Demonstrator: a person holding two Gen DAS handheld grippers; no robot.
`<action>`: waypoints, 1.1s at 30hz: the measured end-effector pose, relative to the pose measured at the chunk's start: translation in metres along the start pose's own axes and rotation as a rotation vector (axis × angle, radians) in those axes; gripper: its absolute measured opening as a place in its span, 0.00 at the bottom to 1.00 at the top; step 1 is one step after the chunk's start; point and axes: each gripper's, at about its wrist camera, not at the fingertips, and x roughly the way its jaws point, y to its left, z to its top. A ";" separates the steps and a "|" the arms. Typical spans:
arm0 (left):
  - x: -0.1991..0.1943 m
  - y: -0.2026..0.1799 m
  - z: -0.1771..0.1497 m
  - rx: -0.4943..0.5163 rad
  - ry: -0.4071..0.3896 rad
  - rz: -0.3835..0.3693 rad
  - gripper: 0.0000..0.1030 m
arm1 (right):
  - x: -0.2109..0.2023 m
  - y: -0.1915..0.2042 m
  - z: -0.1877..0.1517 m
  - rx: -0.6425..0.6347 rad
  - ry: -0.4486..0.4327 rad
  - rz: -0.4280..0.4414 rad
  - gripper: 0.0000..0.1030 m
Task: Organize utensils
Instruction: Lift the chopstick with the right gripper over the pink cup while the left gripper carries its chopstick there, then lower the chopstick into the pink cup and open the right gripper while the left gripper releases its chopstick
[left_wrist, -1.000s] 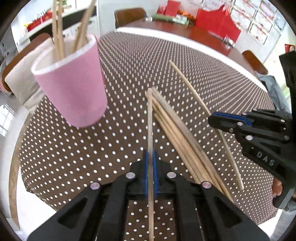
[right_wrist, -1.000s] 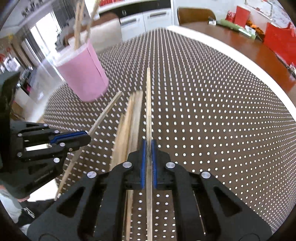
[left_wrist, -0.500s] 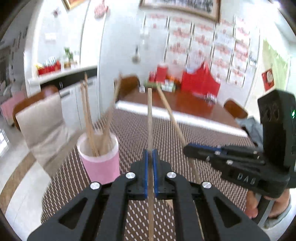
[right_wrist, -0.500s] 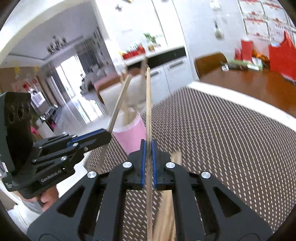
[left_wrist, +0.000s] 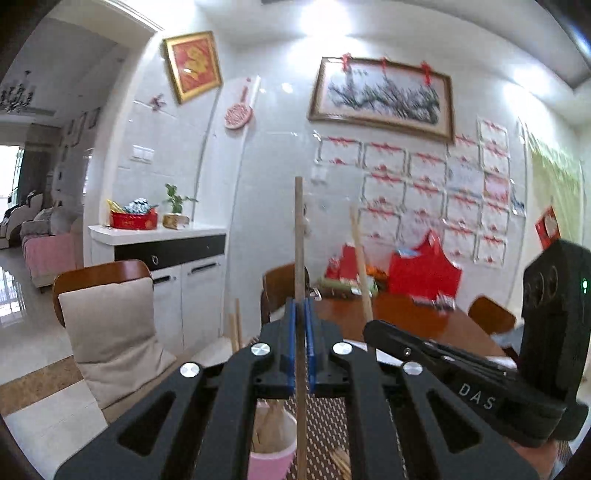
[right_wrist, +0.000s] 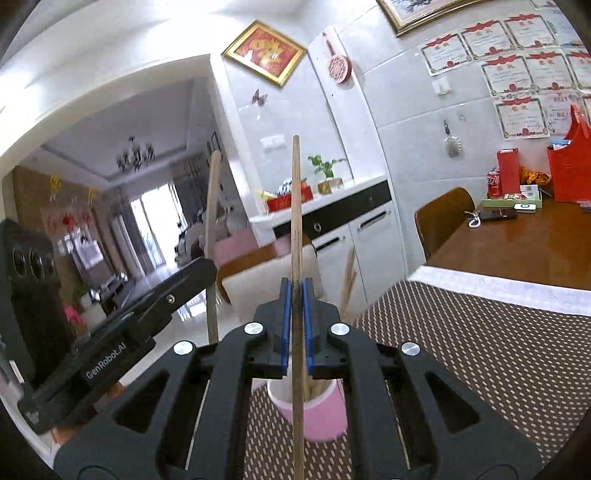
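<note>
Left gripper: jaws clamped tight on one wooden chopstick, which sticks up almost upright against the white wall.
Right gripper: jaws pinched just as hard on a second chopstick, tip up in front of the cabinet.
Pair: both grippers ride side by side, each visible in the other's camera, sticks near parallel.
Pink cup: right there on the worktop, below and just beyond the jaws, already bristling with chopsticks.
Loose chopsticks: a few lie on the dotted cloth beside the cup, only partly seen.
Background: chair with cushion beyond the worktop.
</note>
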 end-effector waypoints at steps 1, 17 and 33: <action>0.003 0.003 0.002 -0.008 -0.012 0.002 0.05 | 0.006 0.001 0.003 0.002 -0.022 -0.004 0.06; 0.069 0.032 -0.013 -0.042 -0.097 0.091 0.05 | 0.082 -0.015 0.002 0.025 -0.092 -0.022 0.06; 0.073 0.025 -0.047 0.002 -0.019 0.114 0.05 | 0.086 -0.019 -0.029 -0.009 -0.026 -0.046 0.06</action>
